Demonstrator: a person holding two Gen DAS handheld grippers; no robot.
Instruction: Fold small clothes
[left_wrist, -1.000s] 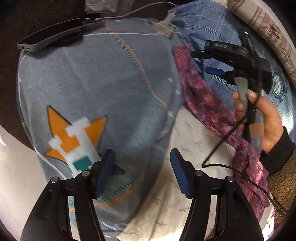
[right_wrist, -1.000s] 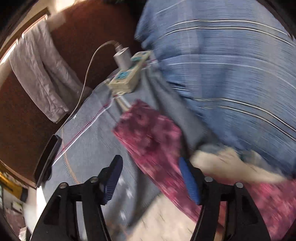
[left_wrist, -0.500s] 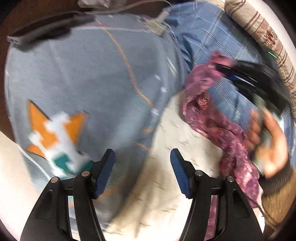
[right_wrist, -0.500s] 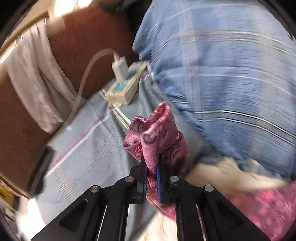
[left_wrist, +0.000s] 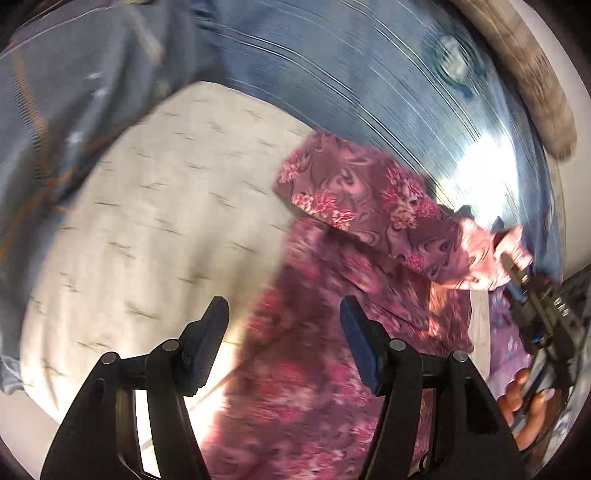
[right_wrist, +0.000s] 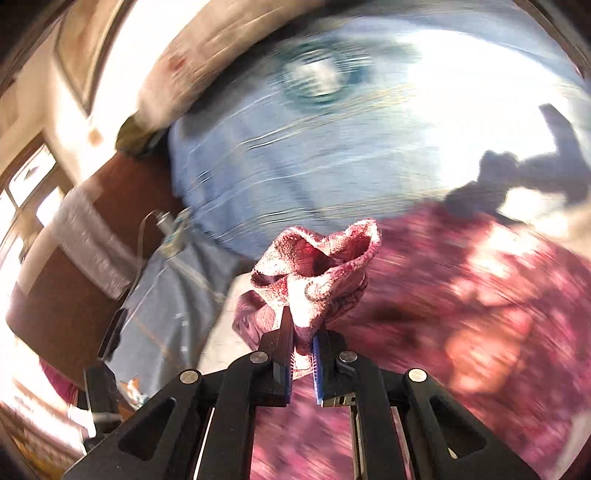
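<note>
A pink and maroon floral garment (left_wrist: 332, 295) lies on the bed over a cream cloth (left_wrist: 155, 221). My right gripper (right_wrist: 303, 332) is shut on a bunched corner of the floral garment (right_wrist: 317, 266) and holds it lifted, so a flap is doubled back over the rest. In the left wrist view the right gripper (left_wrist: 517, 273) shows at the far right with that corner in it. My left gripper (left_wrist: 284, 325) is open and empty, just above the garment's left edge.
A blue striped sheet (left_wrist: 369, 74) covers the bed behind. A grey-blue child's shirt (left_wrist: 66, 92) lies at the left. A plaid bolster (left_wrist: 532, 85) runs along the far right. A power strip with a charger (right_wrist: 170, 236) sits by the brown headboard (right_wrist: 66, 295).
My right gripper closed on the garment's corner and has pulled it up and to the right, folding a flap over. My left gripper has swung right, from the grey-blue shirt to the floral garment.
</note>
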